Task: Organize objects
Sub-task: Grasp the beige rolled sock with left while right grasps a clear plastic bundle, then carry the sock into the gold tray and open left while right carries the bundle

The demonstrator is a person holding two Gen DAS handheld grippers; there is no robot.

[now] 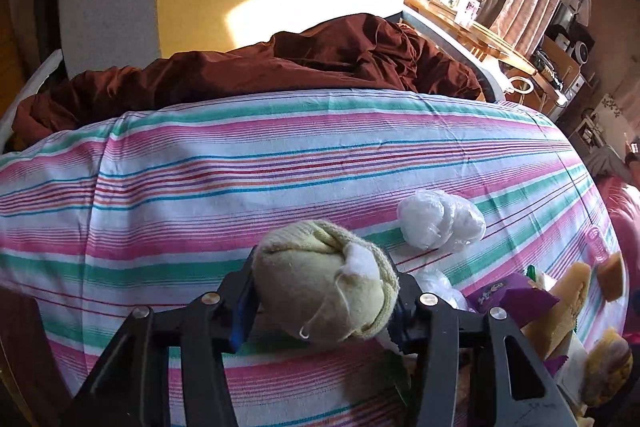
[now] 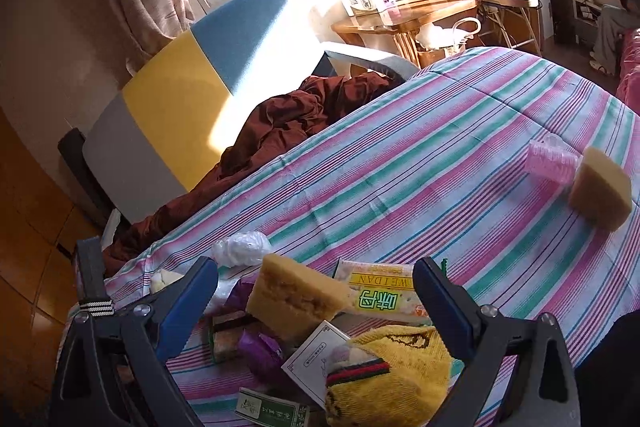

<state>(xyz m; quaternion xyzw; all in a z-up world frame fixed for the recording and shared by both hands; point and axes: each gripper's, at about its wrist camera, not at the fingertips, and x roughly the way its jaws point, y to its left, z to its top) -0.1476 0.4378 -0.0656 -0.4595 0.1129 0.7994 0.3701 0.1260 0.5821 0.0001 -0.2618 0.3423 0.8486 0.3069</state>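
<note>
We have the rolled pale-yellow knitted sock ball point(image 1: 324, 279) pinched across its middle in the left claw point(image 1: 320, 303); it looks light and squashy, so it should hold without slipping. The right claw point(image 2: 316, 311) hangs released over the yellow foam sponge block point(image 2: 294, 293). Beyond the sock ball the striped bedsheet point(image 1: 240, 167) lies bare up to the crumpled maroon quilt point(image 1: 280, 67).

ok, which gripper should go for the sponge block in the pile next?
Right. The right gripper is open with the sponge block lying between its fingers. The left gripper is already clamped on a rolled sock.
</note>
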